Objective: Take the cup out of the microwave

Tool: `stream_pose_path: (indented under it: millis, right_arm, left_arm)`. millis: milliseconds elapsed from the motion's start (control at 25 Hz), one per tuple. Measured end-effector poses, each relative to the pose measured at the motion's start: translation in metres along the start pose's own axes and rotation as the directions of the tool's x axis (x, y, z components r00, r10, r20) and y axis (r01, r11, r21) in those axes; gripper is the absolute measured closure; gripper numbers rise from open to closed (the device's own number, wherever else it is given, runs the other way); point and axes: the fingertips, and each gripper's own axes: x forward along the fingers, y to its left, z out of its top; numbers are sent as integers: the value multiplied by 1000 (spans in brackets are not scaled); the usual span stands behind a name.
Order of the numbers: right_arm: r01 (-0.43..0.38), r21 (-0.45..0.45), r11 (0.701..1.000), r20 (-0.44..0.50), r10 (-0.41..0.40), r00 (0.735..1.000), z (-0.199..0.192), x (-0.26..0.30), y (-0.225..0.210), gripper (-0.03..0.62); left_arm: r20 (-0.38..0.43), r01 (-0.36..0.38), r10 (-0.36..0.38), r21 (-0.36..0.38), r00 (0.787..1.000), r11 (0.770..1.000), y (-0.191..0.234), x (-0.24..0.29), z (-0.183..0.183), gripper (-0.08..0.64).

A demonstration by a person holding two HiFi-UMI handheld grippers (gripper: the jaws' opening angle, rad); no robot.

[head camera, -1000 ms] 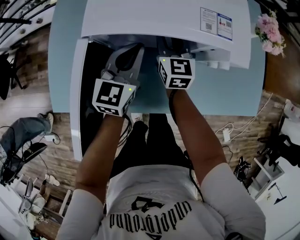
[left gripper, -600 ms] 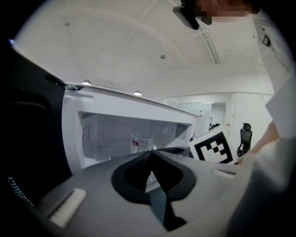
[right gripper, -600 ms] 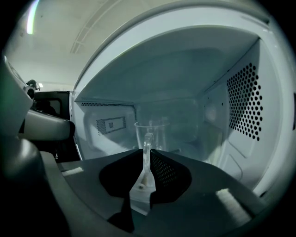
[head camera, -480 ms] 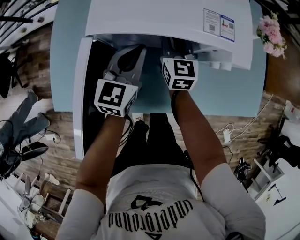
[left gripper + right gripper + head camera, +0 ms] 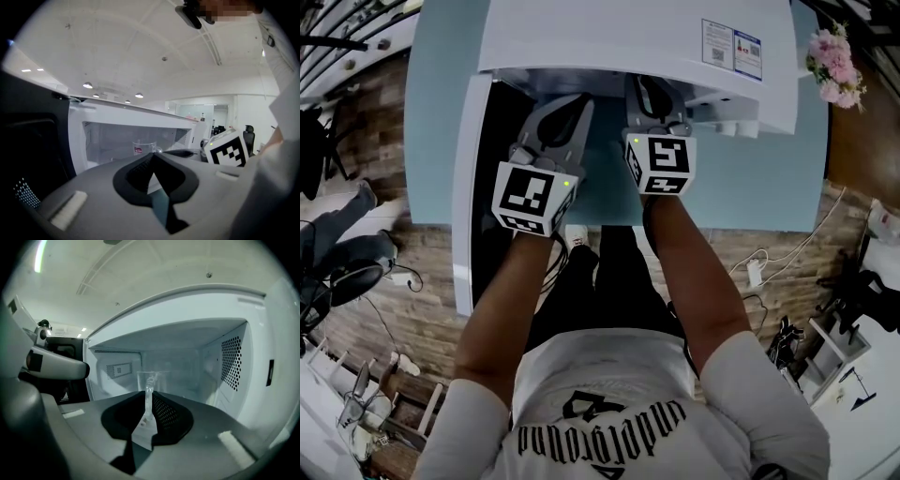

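I had the right gripper reached into the open microwave, its jaws pointing a little below level. Its jaws had just been closing, and the right gripper view showed them narrowed onto the handle of the cup, with the thin clear handle pinched upright between the two tips. The cup itself stood upright on the cavity floor, near the middle, just beyond the jaw tips; it was clear glass or plastic, and I could not tell whether anything was in it. The perforated wall of the cavity lay to its right.

The left gripper hung just outside the opening, beside the right one and apart from it. Its jaws were drawn together at the tips with nothing between them. Past them, in the left gripper view, I saw the same cup inside the cavity, with a small red label on its side.

From the head view the door was swung wide to the left, and the microwave sat on a pale blue table. Pink flowers stood at the table's far right corner.
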Motion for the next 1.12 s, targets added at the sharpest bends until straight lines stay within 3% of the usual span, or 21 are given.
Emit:
stream_pose_path:
  millis: [1120]
  right_arm:
    - [5, -10, 1000, 38, -5, 999, 11, -53, 12, 549]
  left_arm:
    - [3, 10, -10, 4, 1000, 1000, -13, -21, 6, 511]
